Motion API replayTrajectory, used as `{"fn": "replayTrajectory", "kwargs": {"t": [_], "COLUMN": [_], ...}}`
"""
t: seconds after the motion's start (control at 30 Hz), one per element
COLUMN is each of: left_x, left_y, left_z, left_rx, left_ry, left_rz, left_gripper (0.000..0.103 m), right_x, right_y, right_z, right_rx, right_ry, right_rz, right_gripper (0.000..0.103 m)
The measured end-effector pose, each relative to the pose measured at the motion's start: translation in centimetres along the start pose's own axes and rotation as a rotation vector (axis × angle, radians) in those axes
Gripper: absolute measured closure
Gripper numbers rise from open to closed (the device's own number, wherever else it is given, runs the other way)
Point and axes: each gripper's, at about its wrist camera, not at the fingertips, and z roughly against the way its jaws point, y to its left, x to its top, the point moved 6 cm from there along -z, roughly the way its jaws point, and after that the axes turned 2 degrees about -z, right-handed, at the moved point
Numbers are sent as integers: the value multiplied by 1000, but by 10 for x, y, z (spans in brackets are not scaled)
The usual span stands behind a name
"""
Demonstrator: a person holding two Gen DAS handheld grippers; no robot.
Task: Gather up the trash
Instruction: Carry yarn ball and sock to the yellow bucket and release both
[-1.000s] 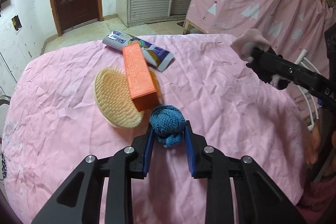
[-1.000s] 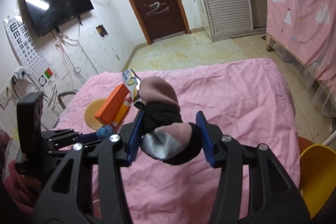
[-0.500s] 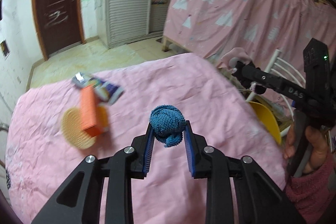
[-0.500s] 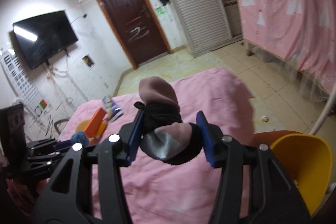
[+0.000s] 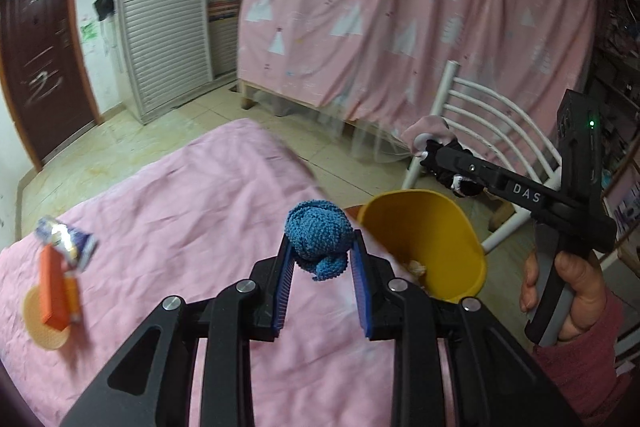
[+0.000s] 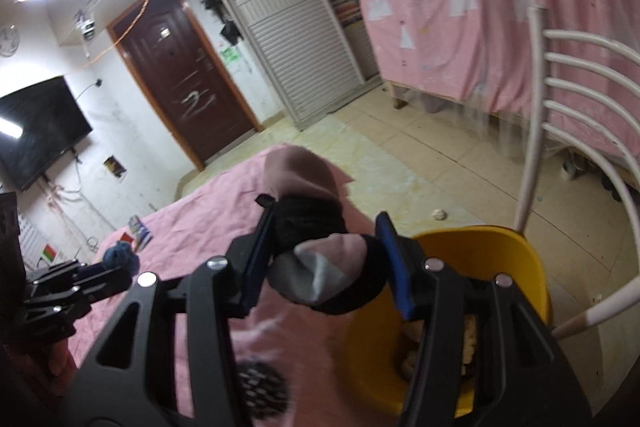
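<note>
1. Between the left gripper's [image 5: 320, 259] blue pads, at 12 o'clock of the left wrist view, sits a pinched blue knitted ball [image 5: 318, 239].
2. Right gripper [image 6: 326, 259] clamps a rolled pink-and-black sock [image 6: 316, 223].
3. Yellow bin [image 5: 448, 223] stands at 3 o'clock of the ball, beside the pink bed [image 5: 180, 211].
4. Orange box [image 5: 52, 287] lies at 9 o'clock.

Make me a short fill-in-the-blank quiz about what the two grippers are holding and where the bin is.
1. The left gripper is shut on a balled-up ____ knitted cloth.
2. The right gripper holds a rolled pink and ____ sock.
3. The bin beside the pink-covered table is ____ in colour.
4. Behind the bin stands a white ____.

Missing words: blue; black; yellow; chair
</note>
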Motion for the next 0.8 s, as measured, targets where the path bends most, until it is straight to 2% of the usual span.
{"fn": "replayTrajectory", "kwargs": {"t": [0.23, 0.4, 0.57, 0.63, 0.67, 0.7, 0.77, 0.8], "left_x": [12, 28, 37, 39, 39, 39, 37, 35], "left_y": [-47, -83, -108, -116, -119, -120, -121, -120], "left_z": [-31, -53, -76, -84, -88, -90, -92, -91], "left_rx": [-44, -96, -138, -149, -156, -159, -164, -162], "left_ry": [29, 38, 69, 86, 101, 109, 114, 112], "left_rz": [-58, -107, -114, -112, -107, -105, -96, -94], "left_gripper": [85, 85, 85, 80, 73, 61, 49, 48], "right_x": [-1, 3, 11, 13, 14, 14, 15, 15], "right_y": [-47, -74, -87, -91, -92, -92, -92, -91], "right_z": [7, 13, 28, 32, 33, 34, 35, 35], "right_rx": [-84, -107, -135, -141, -141, -140, -140, -139], "right_ry": [-30, -50, -106, -119, -124, -129, -133, -134], "right_rz": [-60, -122, -156, -160, -162, -163, -163, -163], "right_gripper": [49, 38, 37, 37, 37, 37, 37, 37]}}
